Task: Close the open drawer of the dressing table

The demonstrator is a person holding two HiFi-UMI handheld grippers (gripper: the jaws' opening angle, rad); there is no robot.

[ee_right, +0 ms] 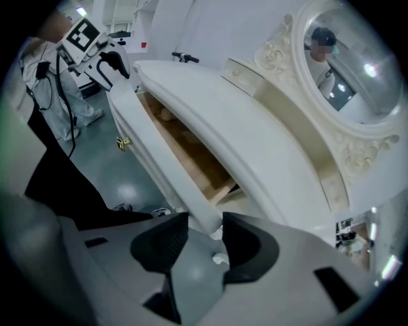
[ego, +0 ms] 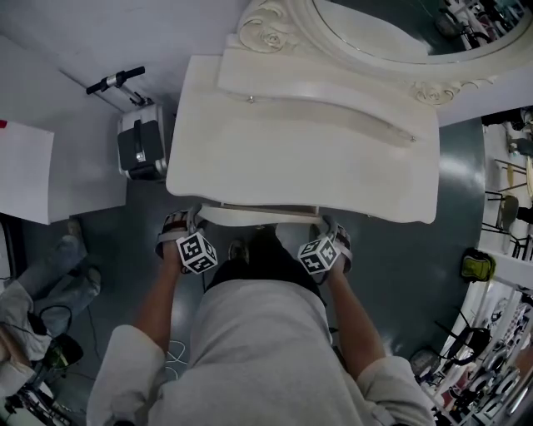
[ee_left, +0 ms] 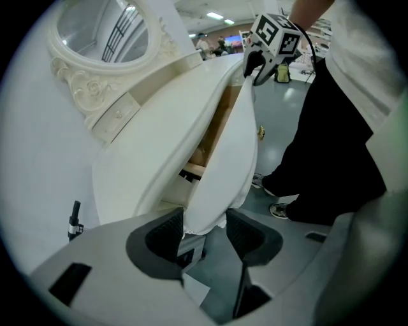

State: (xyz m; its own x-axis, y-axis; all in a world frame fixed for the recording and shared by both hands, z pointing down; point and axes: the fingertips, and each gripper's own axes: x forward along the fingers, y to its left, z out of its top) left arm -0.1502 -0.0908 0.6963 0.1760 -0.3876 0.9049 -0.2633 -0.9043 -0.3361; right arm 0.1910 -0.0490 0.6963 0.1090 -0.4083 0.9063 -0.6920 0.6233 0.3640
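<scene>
Beneath the dressing table (ego: 300,158) top, left gripper (ee_left: 205,226) and right gripper (ee_right: 205,232), both released, straddle the half-hidden drawer front (ego: 258,215).

In the head view the tabletop (ego: 300,166) hides most of the drawer (ego: 258,216), and the top edge cuts off the mirror (ego: 391,25).

No word, number, brand or label can be read in any view. The head view shows only black-and-white square codes, without letters, on the left marker cube (ego: 197,252) and the right marker cube (ego: 317,255), below the frame's centre. A small red sign (ee_right: 145,45) at the upper left of the right gripper view is too small to read.
</scene>
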